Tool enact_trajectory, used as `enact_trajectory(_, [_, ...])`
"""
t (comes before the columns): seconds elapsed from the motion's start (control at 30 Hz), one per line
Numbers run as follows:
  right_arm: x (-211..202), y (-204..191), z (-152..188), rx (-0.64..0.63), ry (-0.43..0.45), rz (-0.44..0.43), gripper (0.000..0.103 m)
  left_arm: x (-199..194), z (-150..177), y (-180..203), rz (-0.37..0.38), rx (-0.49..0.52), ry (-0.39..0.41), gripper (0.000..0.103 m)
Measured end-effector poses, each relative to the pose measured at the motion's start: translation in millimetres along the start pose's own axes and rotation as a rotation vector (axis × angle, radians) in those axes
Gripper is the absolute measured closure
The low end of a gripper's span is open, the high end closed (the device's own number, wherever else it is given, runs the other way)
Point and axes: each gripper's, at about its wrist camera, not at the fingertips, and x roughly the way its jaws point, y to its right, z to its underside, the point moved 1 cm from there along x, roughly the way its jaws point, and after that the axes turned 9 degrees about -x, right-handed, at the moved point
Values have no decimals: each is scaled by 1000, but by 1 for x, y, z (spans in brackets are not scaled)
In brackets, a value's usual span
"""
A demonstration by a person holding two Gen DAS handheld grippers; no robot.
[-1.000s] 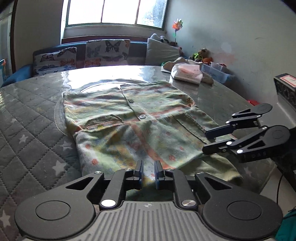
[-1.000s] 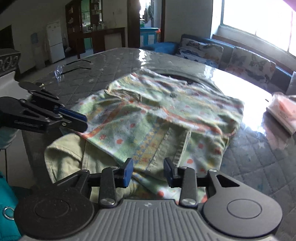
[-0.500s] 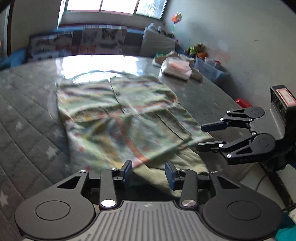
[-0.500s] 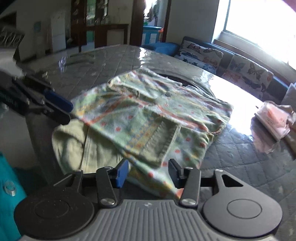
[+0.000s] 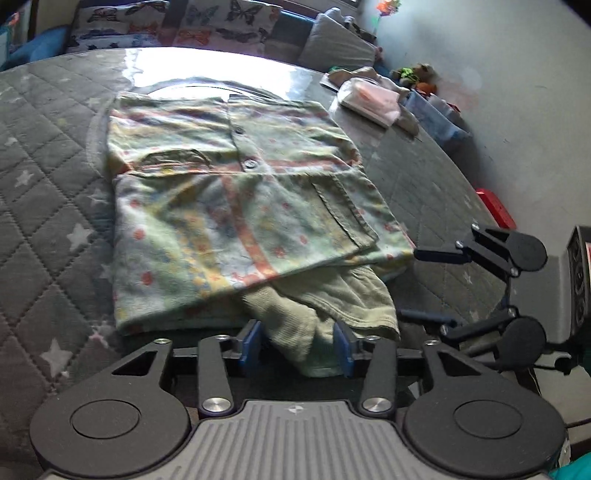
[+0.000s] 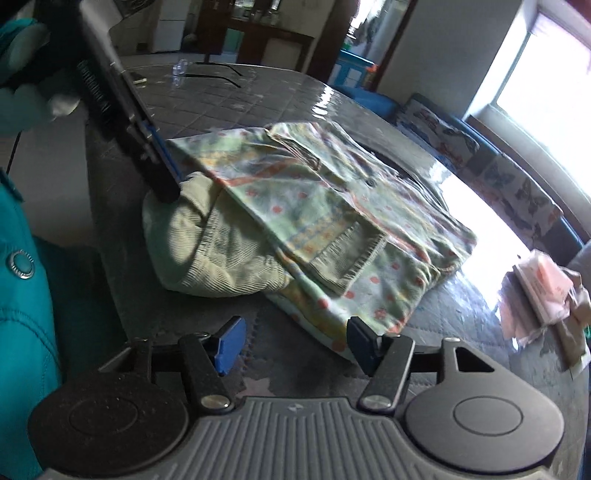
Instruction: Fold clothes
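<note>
A green patterned shirt (image 5: 229, 206) with buttons lies folded on the grey quilted table (image 5: 44, 192). Its plain ribbed green part (image 5: 317, 314) sticks out at the near edge. My left gripper (image 5: 297, 345) straddles that ribbed part, its jaws opening, and the blue pads do not seem to press on the cloth. The right wrist view shows the shirt (image 6: 325, 206) and the left gripper (image 6: 166, 181) tipped onto the ribbed bulge (image 6: 207, 254). My right gripper (image 6: 293, 343) is opening with nothing between its fingers, just short of the shirt's near corner. From the left it is the right gripper (image 5: 421, 284) beside the cloth.
A pink tissue pack (image 5: 369, 99) lies at the table's far right, also the tissue pack (image 6: 543, 291). Spectacles (image 6: 210, 72) rest far back. A sofa with butterfly cushions (image 5: 221, 22) runs behind. A person's teal jacket (image 6: 22, 295) is at the near table edge.
Both grippers have opened and let go of the shirt's edge. The patterned layer now lies flat, with the ribbed part showing. Both views have tilted and rolled, and the right gripper has drawn back.
</note>
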Motion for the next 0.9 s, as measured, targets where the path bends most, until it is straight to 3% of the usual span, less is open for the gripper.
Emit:
enact_trajectory(0.17, [2,-2,0,-9,18,5,38,11,0,1,25,-22,-37,54])
enact_trajectory(0.2, [2,-2,0,-11,20,7,37,13,0,1,32,-22,-43,57])
enact_trajectory(0.23, [2,-2,0,-13,23,9,37,13,-1,1,41,-25,-47,76])
enact_trajectory(0.33, [3,-3,0,-23,35,13,32,11,-4,-1,72,-33,-47,91])
enact_trajectory(0.53, [9,-1,-2,-44,74,17,32,-10,-30,-5,153,-52,22,93])
enact_trajectory(0.7, [19,2,-11,-48,131,28,34,-12,-48,-4,185,-45,25,93])
enact_trajectory(0.8, [28,8,-21,-24,162,-4,49,-12,-50,-4,179,-16,20,93])
enact_trajectory(0.87, [34,13,-28,2,178,-35,69,-13,-45,-5,165,14,20,91])
enact_trajectory(0.9, [36,17,-31,27,179,-60,74,-15,-42,-6,158,29,22,89])
